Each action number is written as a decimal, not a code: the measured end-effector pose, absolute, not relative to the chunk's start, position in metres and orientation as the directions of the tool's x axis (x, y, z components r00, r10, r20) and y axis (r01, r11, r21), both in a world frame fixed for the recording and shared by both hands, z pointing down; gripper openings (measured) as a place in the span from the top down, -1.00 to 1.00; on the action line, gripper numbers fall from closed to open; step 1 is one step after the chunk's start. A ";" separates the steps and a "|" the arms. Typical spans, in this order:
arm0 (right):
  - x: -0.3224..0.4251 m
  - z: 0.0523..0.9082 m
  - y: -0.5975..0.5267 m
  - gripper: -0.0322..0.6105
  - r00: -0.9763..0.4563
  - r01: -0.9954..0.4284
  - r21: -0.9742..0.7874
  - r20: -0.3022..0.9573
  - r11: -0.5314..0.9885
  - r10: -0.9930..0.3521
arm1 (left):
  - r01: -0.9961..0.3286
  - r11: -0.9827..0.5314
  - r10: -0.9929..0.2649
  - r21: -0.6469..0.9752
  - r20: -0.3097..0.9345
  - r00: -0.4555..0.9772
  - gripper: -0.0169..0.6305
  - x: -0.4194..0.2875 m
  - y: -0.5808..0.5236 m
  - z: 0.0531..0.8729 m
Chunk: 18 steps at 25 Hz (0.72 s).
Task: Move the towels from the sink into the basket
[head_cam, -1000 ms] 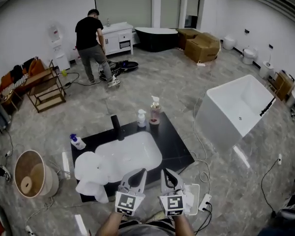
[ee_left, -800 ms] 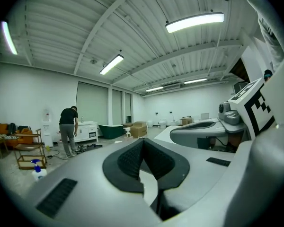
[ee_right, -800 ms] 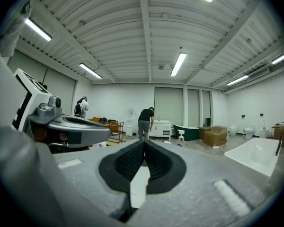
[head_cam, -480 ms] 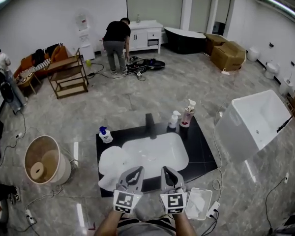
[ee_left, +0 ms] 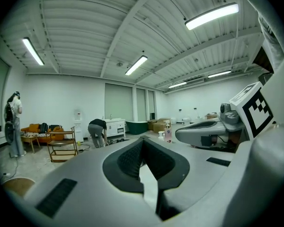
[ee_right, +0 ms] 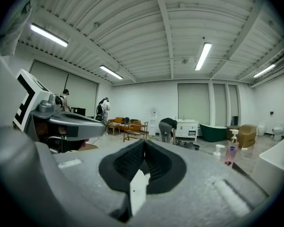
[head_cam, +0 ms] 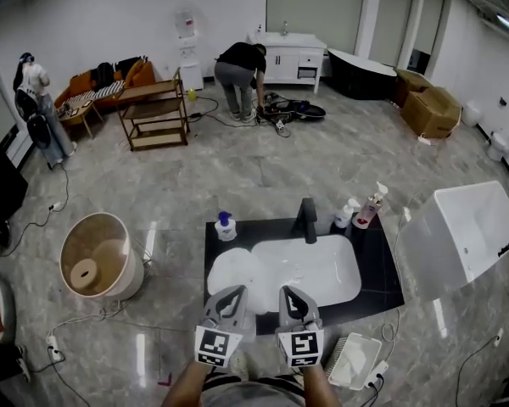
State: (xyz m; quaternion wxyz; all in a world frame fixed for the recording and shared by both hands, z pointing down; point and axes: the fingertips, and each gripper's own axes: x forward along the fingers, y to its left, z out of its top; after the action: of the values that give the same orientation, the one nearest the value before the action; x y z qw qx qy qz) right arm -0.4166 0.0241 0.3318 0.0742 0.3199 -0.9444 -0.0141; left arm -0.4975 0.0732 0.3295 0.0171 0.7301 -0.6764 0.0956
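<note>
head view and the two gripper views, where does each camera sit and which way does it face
Head view: on the person's head, steeply down at sink, towels, basket; forearms, left tool, right tool at bottom.
Left gripper view: on the left tool, roughly level along its shut jaws across the room; right tool at right.
Right gripper view: on the right tool, same heading; left tool at left.
Both gripper views share the bent-over person.

no legible text, no readable labels, no numbers
</note>
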 end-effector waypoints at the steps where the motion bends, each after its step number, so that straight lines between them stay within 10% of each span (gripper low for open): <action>1: -0.426 0.334 0.027 0.90 -0.793 -0.591 0.072 0.135 0.804 -0.595 | -0.992 -0.073 -0.984 -0.103 0.167 0.055 0.92 -0.506 0.077 0.332; 11: -0.506 0.379 0.051 0.89 -0.850 -0.487 0.037 0.209 0.873 -0.483 | -0.998 0.048 -0.972 -0.042 0.228 -0.056 0.92 -0.579 0.109 0.372; 18: -0.554 0.436 0.067 0.12 -0.859 -0.417 -0.009 0.332 0.909 -0.390 | -0.996 0.086 -0.953 -0.024 0.291 -0.090 0.92 -0.626 0.125 0.412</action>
State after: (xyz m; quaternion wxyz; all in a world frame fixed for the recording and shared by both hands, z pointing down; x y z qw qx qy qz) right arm -0.5543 0.0671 0.4361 0.1638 0.2094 -0.9632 0.0404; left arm -0.6260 0.1251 0.4122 0.1004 0.6671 -0.7302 0.1081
